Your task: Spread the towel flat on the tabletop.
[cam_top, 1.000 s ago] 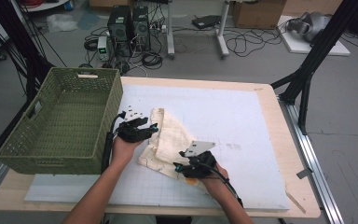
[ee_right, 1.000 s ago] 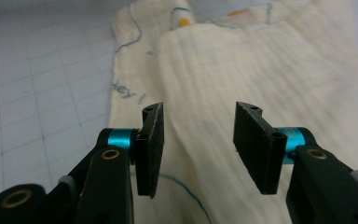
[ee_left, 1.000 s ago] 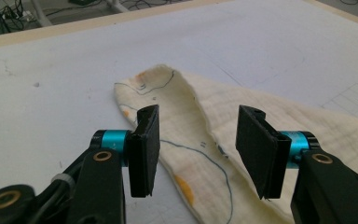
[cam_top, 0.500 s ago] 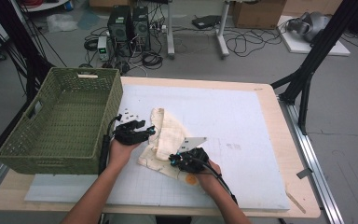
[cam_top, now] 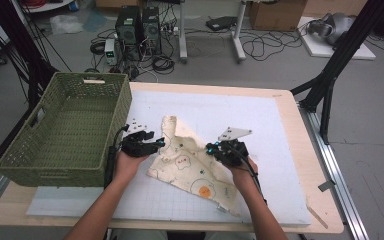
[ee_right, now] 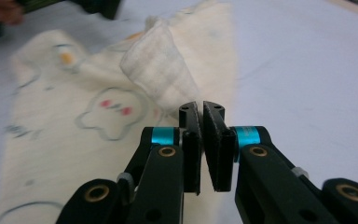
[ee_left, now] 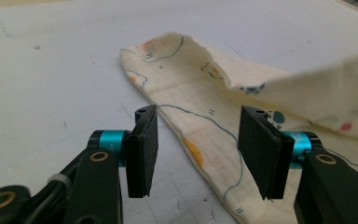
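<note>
A cream cloth point(cam_top: 190, 167) printed with small cartoon animals lies partly spread on the white mat point(cam_top: 260, 120). My right gripper point(cam_top: 211, 148) is at the cloth's right side. Its jaws point(ee_right: 201, 106) are shut on a raised fold of the cloth point(ee_right: 158, 70), which lifts from the mat there. My left gripper point(cam_top: 161, 143) rests by the cloth's left edge, jaws open. In the left gripper view the cloth's edge point(ee_left: 205, 102) lies on the mat beyond my gripper point(ee_left: 199, 116), and the pads point(ee_left: 144, 135) touch nothing.
A green woven basket point(cam_top: 55, 172) stands at the table's left, close beside my left hand. The mat reaches to the right and far side. The wooden table edge point(cam_top: 300, 150) runs along the right, with black stand legs point(cam_top: 325, 90) beyond it.
The right gripper has closed on the cloth and moved away and to the right, drawing the bunched cloth open into a flatter sheet. The left gripper has kept its place.
</note>
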`<move>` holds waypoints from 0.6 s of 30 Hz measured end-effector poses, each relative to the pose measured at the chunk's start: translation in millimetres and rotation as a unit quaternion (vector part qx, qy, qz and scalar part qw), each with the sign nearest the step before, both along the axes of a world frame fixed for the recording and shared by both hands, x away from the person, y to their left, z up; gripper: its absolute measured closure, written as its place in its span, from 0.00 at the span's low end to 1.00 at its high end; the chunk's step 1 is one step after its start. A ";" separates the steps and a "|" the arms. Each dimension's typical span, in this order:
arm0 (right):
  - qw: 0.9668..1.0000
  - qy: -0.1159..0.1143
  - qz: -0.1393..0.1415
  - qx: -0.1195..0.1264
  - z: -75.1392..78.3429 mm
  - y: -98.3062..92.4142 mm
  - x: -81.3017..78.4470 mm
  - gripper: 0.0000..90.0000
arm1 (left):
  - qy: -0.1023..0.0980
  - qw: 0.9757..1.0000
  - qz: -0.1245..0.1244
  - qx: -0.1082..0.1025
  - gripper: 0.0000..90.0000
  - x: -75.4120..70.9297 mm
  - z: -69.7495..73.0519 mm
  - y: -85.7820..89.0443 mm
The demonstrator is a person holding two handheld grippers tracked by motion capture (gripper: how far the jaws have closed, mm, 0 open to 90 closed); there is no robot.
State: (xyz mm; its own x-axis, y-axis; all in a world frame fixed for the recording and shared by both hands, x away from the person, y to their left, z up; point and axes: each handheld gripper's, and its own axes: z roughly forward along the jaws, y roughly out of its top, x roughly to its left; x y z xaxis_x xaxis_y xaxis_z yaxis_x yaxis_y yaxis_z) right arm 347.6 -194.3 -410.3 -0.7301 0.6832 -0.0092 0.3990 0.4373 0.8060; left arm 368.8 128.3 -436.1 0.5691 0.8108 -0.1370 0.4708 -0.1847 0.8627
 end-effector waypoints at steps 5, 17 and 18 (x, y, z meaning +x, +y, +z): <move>0.998 -0.004 -0.069 -0.002 0.2 -25.3 20.8 0.96 | 0.008 1.000 -0.006 0.001 0.52 0.6 -2.4 -4.0; 0.983 0.007 -0.171 -0.066 -7.7 -60.9 64.5 0.96 | 0.023 1.000 -0.009 0.010 0.51 0.1 -6.3 -9.3; 0.981 0.010 -0.179 -0.073 -9.4 -63.3 67.6 0.96 | 0.024 1.000 -0.009 0.011 0.51 -0.2 -6.1 -8.9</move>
